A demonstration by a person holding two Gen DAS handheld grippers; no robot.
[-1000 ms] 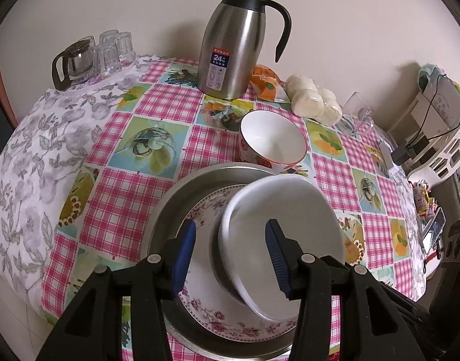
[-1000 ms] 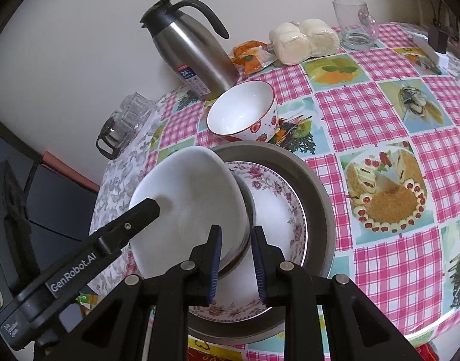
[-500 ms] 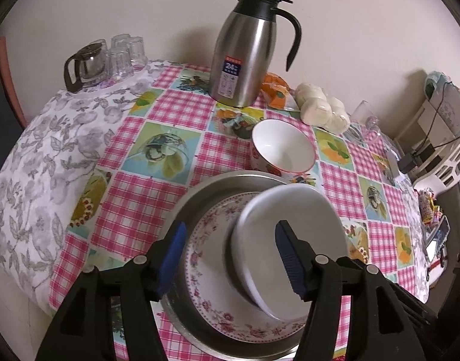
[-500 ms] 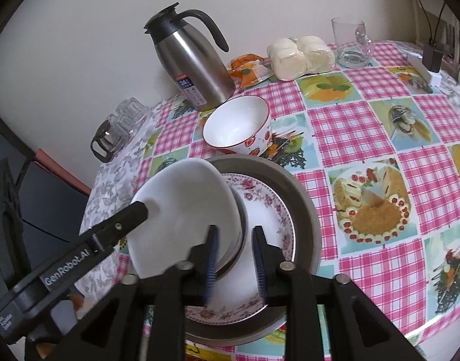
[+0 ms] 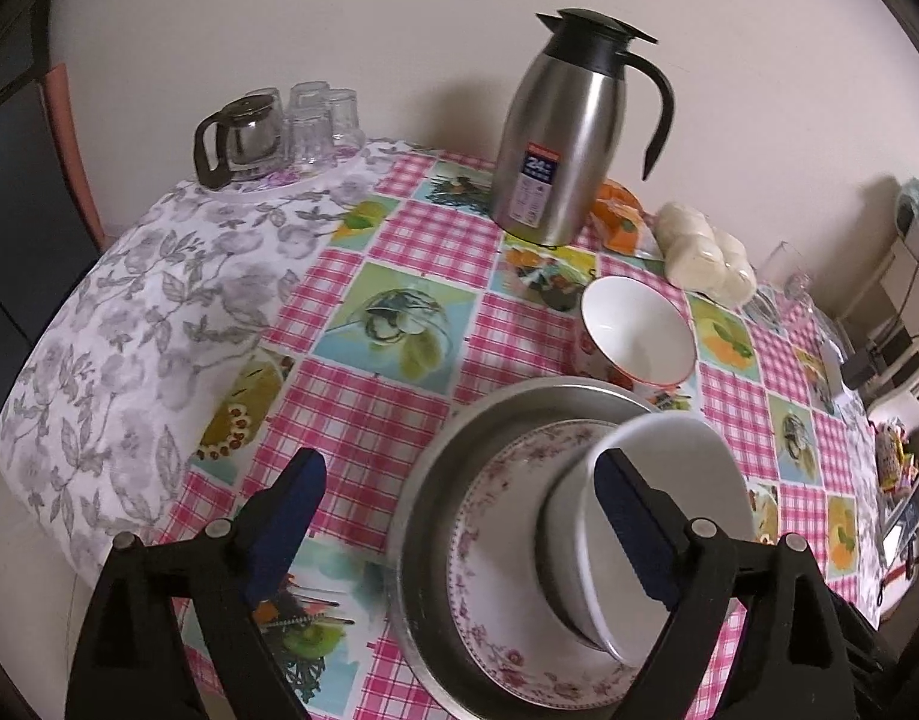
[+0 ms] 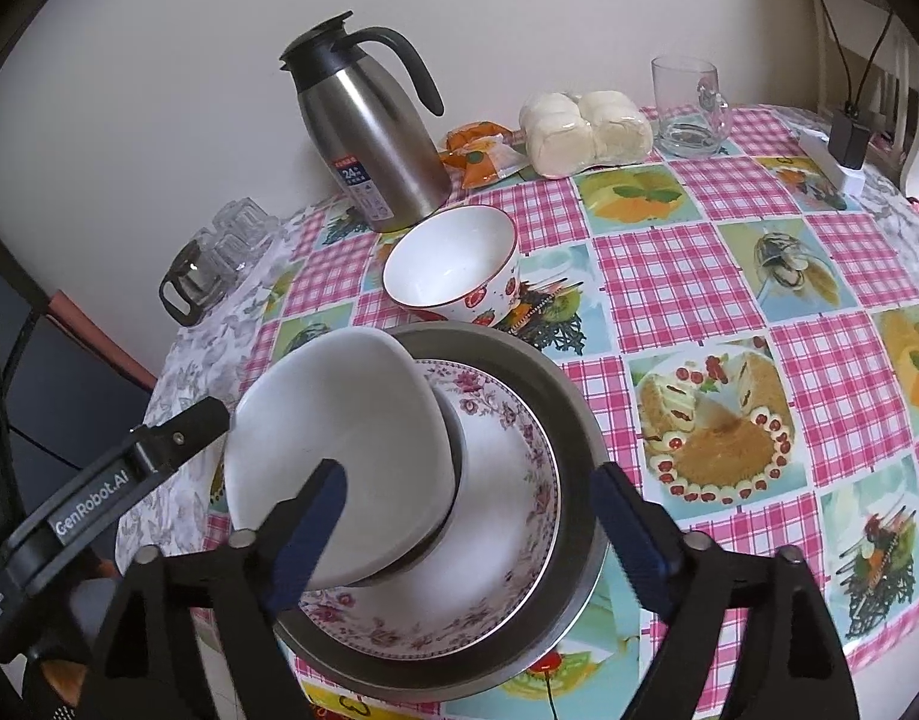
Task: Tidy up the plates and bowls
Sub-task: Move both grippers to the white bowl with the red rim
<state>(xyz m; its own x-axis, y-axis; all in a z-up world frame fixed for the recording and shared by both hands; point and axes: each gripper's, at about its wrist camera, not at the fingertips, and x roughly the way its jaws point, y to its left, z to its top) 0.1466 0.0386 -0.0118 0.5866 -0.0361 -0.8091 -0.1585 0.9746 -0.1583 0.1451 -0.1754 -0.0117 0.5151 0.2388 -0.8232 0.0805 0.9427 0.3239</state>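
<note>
Though cluttered, checked tablecloth (image 5: 399, 420), cream wall (image 5: 339, 18)

you have a plain white ceramic bowl (image 6: 345, 450) on a white plate with a pink rose border (image 6: 507, 546), inside a grey steel pan (image 6: 579, 438). behind them your white bowl with red flowers and a red rim (image 6: 453, 267) sits on the pink gingham tablecloth with fruit and cake picture squares (image 6: 669, 276); its far-left edge meets a white cloth with grey leaves (image 5: 141, 312). the brushed silver jug with black lid and handle (image 5: 558, 138) wears a blue label.
</note>
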